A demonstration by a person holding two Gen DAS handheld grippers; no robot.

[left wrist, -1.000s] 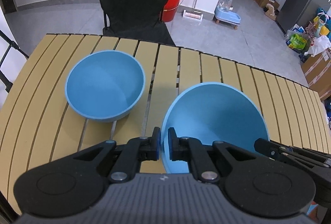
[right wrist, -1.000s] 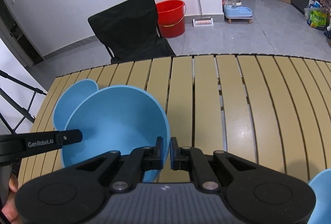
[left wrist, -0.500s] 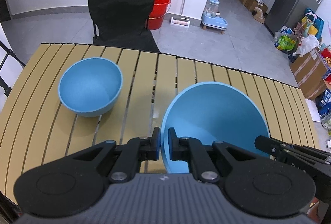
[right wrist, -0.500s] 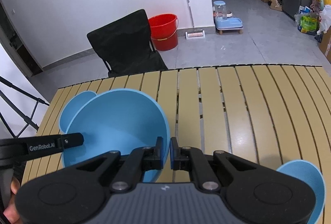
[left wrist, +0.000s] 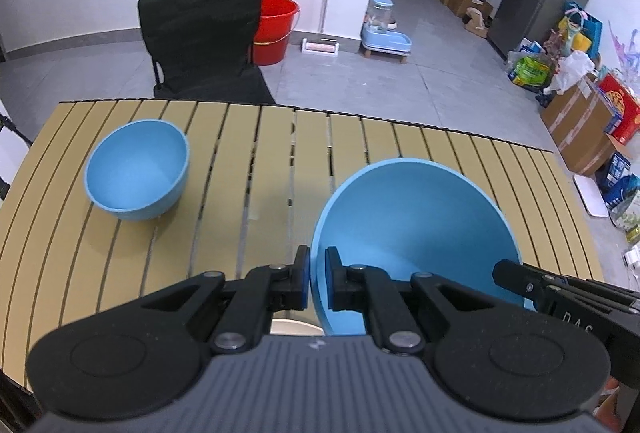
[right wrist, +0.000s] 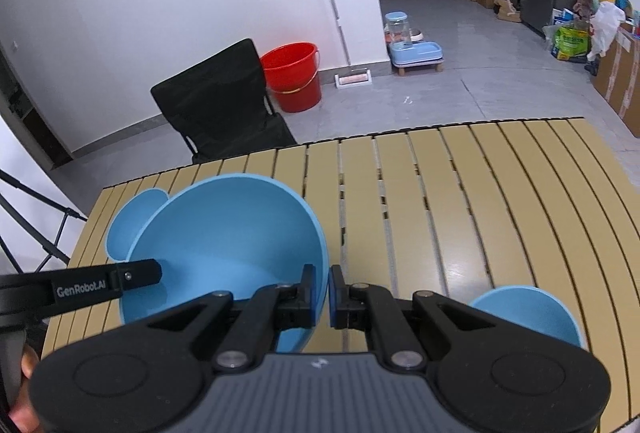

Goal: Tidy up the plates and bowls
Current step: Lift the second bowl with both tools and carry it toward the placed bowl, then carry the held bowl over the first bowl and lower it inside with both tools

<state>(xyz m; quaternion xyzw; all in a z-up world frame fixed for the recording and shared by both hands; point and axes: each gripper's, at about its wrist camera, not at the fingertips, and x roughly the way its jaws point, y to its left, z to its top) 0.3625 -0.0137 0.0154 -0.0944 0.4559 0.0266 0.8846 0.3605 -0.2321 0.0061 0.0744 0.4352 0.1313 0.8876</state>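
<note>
A large blue bowl [left wrist: 416, 233] hangs tilted above the slatted table [left wrist: 256, 169], held from both sides. My left gripper [left wrist: 317, 265] is shut on its left rim. My right gripper [right wrist: 322, 285] is shut on its right rim [right wrist: 316, 253]. Each view shows the other gripper's finger at the far side of the bowl. A second blue bowl [left wrist: 138, 169] rests upright on the table's left part; in the right wrist view it is half hidden behind the held bowl [right wrist: 132, 221]. A third blue bowl [right wrist: 524, 313] sits near the table's front right.
A black folding chair [left wrist: 204, 45] stands behind the table's far edge, with a red bucket [left wrist: 276, 29] beside it. A pale rounded thing [left wrist: 296, 327] peeks out under my left gripper. Bare slats [right wrist: 460, 201] fill the table's middle and right.
Both grippers have lifted the held bowl and drawn it back from the resting bowl, which now looks smaller and farther off. The third bowl has come into the right wrist view.
</note>
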